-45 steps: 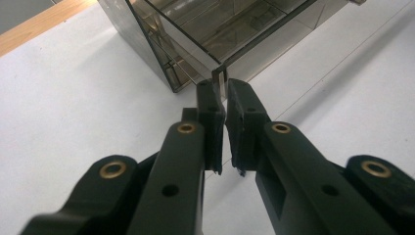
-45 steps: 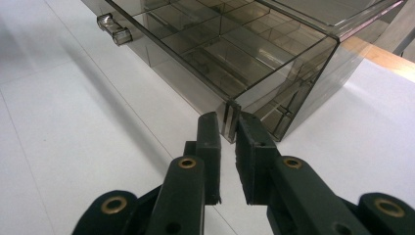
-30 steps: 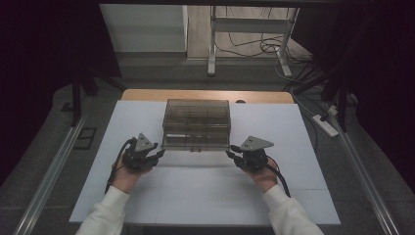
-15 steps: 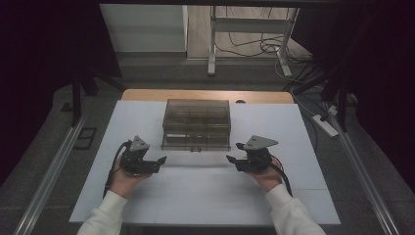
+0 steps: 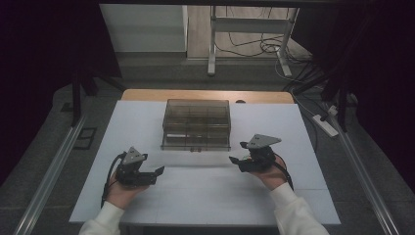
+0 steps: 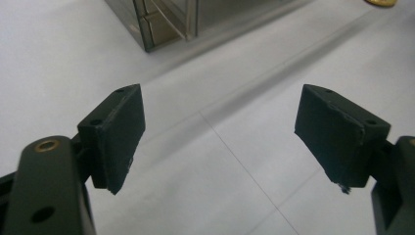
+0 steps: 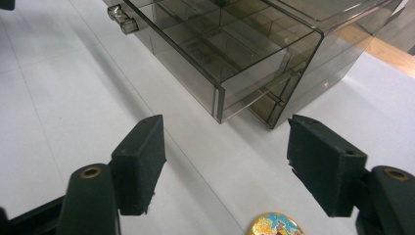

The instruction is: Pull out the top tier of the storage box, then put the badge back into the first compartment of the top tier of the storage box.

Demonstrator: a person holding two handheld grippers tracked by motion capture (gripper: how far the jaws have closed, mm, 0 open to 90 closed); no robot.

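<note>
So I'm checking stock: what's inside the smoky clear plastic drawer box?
The smoky clear plastic drawer box has one drawer pulled partly out, showing divider compartments that look empty; tinted walls blur the rear compartments.

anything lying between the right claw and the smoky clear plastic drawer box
A small round gold-rimmed badge with a colourful face lies on the white table just ahead of the open right claw, short of the smoky clear plastic drawer box, in the right gripper view.
</note>
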